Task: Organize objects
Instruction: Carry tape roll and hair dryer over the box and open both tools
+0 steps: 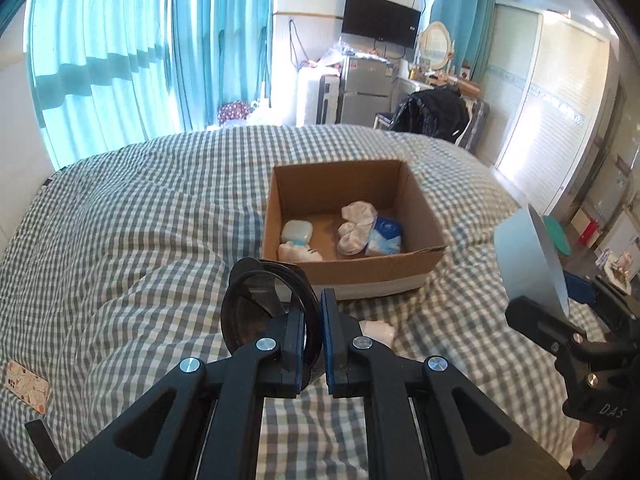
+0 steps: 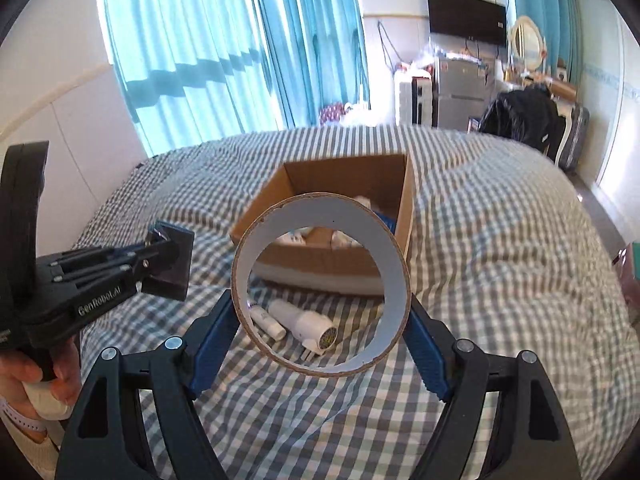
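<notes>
On the gingham-covered bed (image 1: 140, 208), my left gripper (image 1: 310, 320) is clamped narrow on a dark, round, translucent lid-like disc (image 1: 256, 304), just short of the open brown cardboard box (image 1: 420, 216) mid-bed. My right gripper (image 2: 322, 312) pinches a wide grey tape roll (image 2: 320, 284) across its sides. Both look ready for carrying over the box's near wall and dropping in.

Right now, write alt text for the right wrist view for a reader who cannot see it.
The right gripper clamps a wide roll of tape, held upright, above a checked bedspread. Behind the roll stands an open cardboard box; white items lie on the bed before it. The left gripper is at left.
</notes>
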`<state>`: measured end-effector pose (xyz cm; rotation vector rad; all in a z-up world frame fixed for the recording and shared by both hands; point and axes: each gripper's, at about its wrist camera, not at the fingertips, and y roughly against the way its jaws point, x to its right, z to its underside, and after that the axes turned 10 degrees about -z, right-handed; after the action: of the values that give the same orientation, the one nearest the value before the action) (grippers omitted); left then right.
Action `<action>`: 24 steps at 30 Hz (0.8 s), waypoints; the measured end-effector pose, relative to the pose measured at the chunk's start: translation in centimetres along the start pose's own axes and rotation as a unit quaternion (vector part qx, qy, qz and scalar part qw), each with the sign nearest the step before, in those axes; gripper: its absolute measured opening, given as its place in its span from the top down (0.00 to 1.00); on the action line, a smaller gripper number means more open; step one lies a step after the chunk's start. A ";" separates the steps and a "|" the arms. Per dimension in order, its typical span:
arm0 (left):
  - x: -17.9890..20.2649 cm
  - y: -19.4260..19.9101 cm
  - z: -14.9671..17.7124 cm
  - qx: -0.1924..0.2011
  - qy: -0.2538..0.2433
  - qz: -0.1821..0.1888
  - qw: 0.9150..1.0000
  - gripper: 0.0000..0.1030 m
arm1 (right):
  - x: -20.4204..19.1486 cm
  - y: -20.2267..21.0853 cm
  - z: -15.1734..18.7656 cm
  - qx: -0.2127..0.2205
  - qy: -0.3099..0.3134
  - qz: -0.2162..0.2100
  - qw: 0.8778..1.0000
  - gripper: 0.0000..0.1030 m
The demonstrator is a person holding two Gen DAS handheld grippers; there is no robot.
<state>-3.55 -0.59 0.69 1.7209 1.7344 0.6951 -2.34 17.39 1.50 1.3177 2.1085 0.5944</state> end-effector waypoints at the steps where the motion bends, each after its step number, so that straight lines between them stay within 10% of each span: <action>1: 0.1 0.6 -0.3 0.002 -0.001 0.002 1.000 0.92 | -0.3 0.5 -0.3 0.003 0.006 0.003 1.000 0.23; 13: 0.6 3.0 -5.2 0.043 -0.010 0.003 0.999 0.92 | -2.6 4.9 -7.0 0.067 0.063 0.017 0.996 0.23; 24: 0.6 -4.2 -12.5 0.037 0.005 0.008 0.999 0.92 | 1.3 -0.8 -15.7 0.081 0.044 -0.010 0.996 0.23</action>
<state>-15.50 0.47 6.16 1.7851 1.7748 0.6561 -13.90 17.19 12.26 1.3789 2.2807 0.4898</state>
